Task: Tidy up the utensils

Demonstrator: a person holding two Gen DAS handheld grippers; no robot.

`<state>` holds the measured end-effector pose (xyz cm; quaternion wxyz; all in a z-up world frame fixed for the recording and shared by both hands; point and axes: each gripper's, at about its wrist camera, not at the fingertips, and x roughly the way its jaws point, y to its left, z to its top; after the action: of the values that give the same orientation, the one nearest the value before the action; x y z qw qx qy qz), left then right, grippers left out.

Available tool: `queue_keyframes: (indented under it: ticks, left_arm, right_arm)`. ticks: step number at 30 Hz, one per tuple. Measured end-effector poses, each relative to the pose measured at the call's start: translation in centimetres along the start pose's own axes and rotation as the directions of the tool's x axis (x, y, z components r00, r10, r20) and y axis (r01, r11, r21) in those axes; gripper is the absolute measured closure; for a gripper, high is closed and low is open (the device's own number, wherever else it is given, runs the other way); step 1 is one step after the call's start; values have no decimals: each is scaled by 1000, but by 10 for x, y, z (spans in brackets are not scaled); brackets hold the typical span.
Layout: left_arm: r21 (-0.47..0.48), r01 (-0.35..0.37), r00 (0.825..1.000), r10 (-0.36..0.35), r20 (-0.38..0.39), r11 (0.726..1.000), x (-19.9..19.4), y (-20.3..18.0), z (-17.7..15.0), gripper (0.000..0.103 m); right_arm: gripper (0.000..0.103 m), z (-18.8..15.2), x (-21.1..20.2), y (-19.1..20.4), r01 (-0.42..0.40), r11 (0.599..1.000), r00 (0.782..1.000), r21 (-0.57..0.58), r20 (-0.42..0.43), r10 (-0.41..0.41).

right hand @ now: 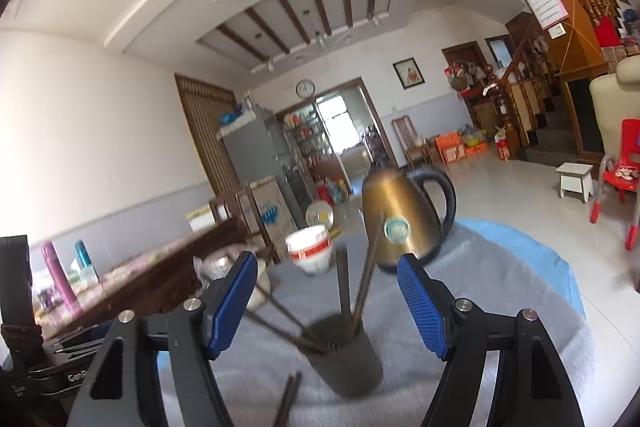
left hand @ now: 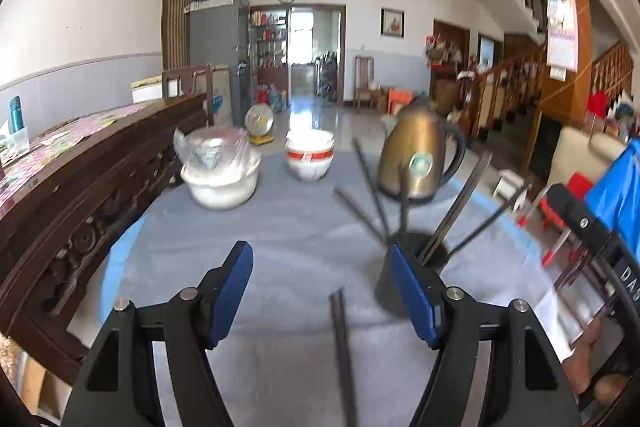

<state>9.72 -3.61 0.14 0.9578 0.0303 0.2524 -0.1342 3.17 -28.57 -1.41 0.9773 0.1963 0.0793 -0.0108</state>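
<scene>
A dark cylindrical utensil holder [left hand: 416,267] stands on the grey table cloth [left hand: 280,235] with several dark chopsticks [left hand: 460,203] fanning out of it. It also shows in the right wrist view [right hand: 348,359] with its chopsticks [right hand: 344,283]. A loose pair of chopsticks [left hand: 342,343] lies on the cloth in front of the holder, also in the right wrist view [right hand: 288,403]. My left gripper [left hand: 320,295] is open and empty above the loose pair, its right finger beside the holder. My right gripper [right hand: 326,299] is open and empty, above the holder.
A bronze kettle [left hand: 420,155] stands behind the holder. A red-banded stack of white bowls [left hand: 310,155] and a plastic-covered bowl [left hand: 220,167] sit at the back. A dark carved wooden bench [left hand: 80,187] runs along the left. The other gripper's body [left hand: 596,239] is at the right.
</scene>
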Motion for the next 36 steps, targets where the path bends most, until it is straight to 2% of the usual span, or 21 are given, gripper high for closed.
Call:
queue_keyframes:
  ticks: [4,9,12,18,20,21,22,23,30,36]
  left_arm:
    - [29,-28,997,30,-74,999,9,7,-25,31]
    - [50,-58,988,64,-140,997,15,15,-51,31]
    - [47,-68,984,74,-164,997,15,20,-61,31]
    - [35,-84,976,90,-199,996,21,31,-75,31]
    - [29,-89,972,93,-214,996,25,34,-81,31]
    - [25,-88,970,92,-225,996,28,35,-83,31]
    - [21,-88,968,90,-232,996,30,36,-84,31]
    - [19,-89,967,90,-236,996,31,37,-85,31]
    - [7,-93,962,92,-256,996,39,43,-88,31]
    - [-17,-93,955,85,-286,995,48,50,-88,31]
  right_arm:
    - [28,-28,5,-2,-8,1000,996,-7,-89,7]
    - [28,-66,19,9,-41,999,978,-33,-207,33]
    - [28,-85,26,17,-63,997,968,-42,-247,51]
    - [29,-99,33,22,-78,996,960,-45,-273,63]
    - [39,-100,33,23,-78,996,959,-40,-276,64]
    - [56,-100,35,23,-77,996,957,-39,-282,63]
    - [63,-102,37,22,-77,996,954,-40,-294,61]
    - [66,-104,40,20,-74,997,951,-36,-305,60]
    - [66,-108,51,14,-74,997,941,-6,-333,68]
    - [65,-115,70,14,-110,994,915,14,-389,107]
